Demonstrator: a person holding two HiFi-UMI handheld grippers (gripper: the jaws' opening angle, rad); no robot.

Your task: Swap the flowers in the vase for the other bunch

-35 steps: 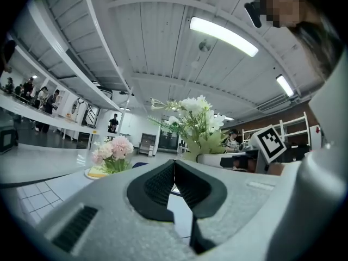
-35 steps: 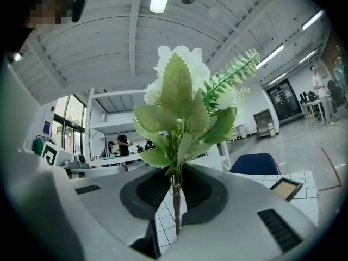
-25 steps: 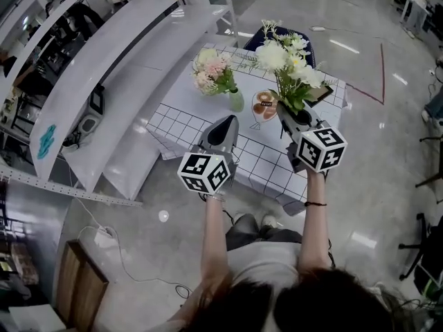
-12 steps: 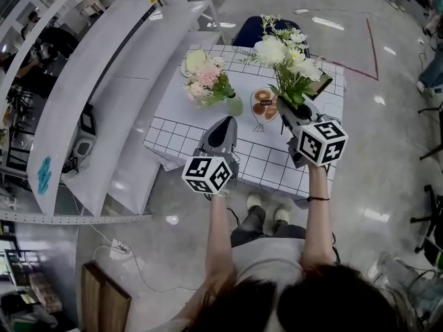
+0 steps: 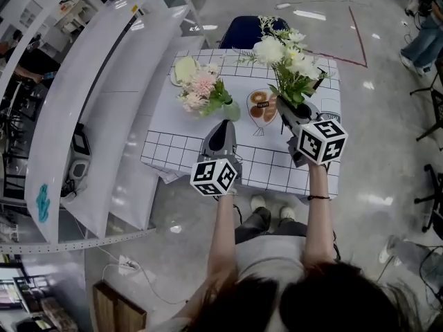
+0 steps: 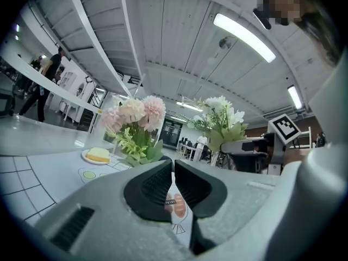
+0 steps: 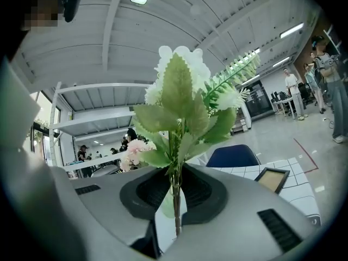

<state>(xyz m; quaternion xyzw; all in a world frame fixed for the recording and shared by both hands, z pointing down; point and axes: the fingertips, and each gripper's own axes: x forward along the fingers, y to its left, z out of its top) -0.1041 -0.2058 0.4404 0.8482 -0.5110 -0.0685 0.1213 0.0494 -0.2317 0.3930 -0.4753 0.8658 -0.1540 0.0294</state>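
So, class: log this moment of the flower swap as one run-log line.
left gripper: shut, empty | right gripper: shut on white bunch stem | pink bunch: in vase | swap: not yet done

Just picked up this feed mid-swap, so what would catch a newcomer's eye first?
The white bunch stands upright, its stems clamped in the right tool, over the right side of the gridded table. At mid-table the pink bunch sits in the green vase, and the left tool, shut and empty, points at it from the near side.
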